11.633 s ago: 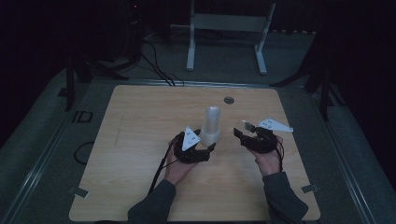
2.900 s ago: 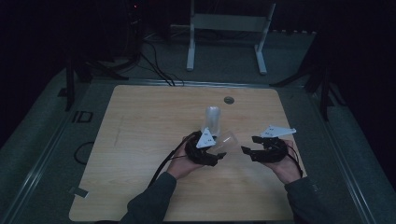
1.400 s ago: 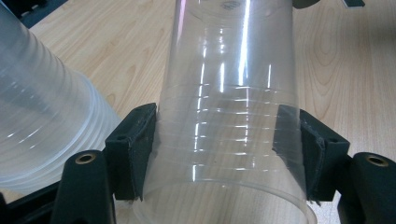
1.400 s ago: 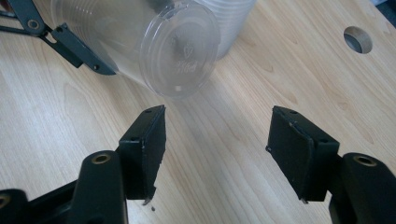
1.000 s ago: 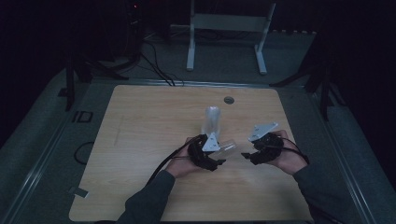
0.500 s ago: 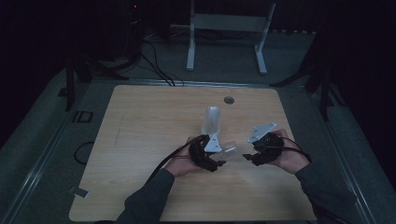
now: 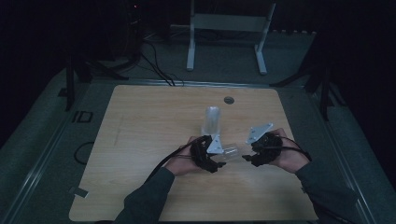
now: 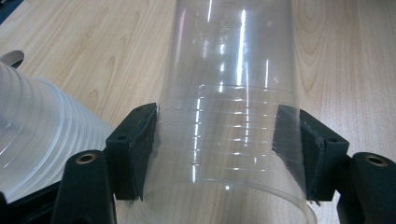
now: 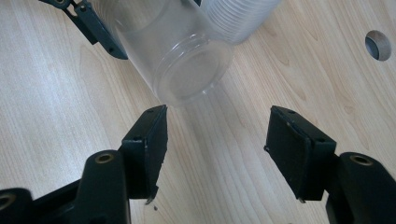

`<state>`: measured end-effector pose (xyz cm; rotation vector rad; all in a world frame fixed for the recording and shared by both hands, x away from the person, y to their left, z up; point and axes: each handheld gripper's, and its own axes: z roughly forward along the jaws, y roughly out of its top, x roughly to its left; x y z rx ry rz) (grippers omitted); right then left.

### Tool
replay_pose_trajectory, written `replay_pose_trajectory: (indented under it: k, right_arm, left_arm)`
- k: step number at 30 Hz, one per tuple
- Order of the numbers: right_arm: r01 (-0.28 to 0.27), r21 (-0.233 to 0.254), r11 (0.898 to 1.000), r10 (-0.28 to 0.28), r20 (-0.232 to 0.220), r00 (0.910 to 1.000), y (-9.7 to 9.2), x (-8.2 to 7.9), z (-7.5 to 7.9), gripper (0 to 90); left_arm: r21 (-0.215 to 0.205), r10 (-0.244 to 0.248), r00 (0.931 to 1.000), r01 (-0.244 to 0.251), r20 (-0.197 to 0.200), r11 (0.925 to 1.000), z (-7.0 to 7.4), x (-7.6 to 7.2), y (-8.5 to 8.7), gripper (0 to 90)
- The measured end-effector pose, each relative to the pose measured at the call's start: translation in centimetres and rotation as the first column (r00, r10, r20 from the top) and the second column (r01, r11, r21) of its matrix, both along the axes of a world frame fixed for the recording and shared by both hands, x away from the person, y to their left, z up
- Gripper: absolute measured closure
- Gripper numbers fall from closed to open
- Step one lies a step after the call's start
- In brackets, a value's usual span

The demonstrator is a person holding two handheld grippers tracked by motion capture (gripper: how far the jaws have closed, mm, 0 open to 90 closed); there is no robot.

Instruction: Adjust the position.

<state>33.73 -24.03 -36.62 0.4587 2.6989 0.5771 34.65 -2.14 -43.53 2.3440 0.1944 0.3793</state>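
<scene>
Overhead, a wooden table [image 7: 140, 140] holds a tall stack of clear cups [image 7: 212, 120] standing upright near its middle. Just in front of it, the left gripper [image 7: 219, 161] clamps a single clear cup [image 7: 231, 152], lying tilted, its base toward the right gripper [image 7: 247, 156] close by. A round hole [image 7: 228, 100] sits near the table's far edge.

Along the left gripper's jaws, both pads press the clear cup's [image 8: 233, 116] ribbed wall; the cup looks empty. The ribbed stack [image 8: 42, 135] stands just beside it.

Along the right gripper's jaws, they stand apart with bare wood between them. The cup's base [image 9: 191, 77] hangs just beyond them, empty.
</scene>
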Motion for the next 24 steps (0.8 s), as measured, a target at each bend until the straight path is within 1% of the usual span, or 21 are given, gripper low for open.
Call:
replay_pose_trajectory:
  k: [12,17,20,24]
  right_arm:
    - [-0.026,-0.011,1.000,0.026,-0.013,0.9996,0.3,-0.1,0.0,36.2]
    - [-0.043,-0.021,0.999,0.043,-0.020,0.9989,0.5,-0.1,-0.2,34.6]
    - [-0.055,-0.036,0.998,0.054,-0.024,0.9983,0.9,-0.2,-0.3,34.3]
    - [-0.084,-0.049,0.995,0.083,-0.034,0.9960,1.4,-0.2,-0.5,33.5]
  left_arm:
    - [0.052,-0.023,0.9992,0.021,0.032,0.9984,0.6,-0.1,-0.3,31.6]
    - [0.060,-0.033,0.9992,0.031,0.024,0.9977,0.6,-0.1,-0.4,31.6]
    - [0.080,-0.045,0.9985,0.043,0.030,0.9959,0.7,-0.2,-0.5,31.6]
    - [0.088,-0.058,0.9977,0.054,0.035,0.9947,0.9,-0.3,-0.7,31.6]
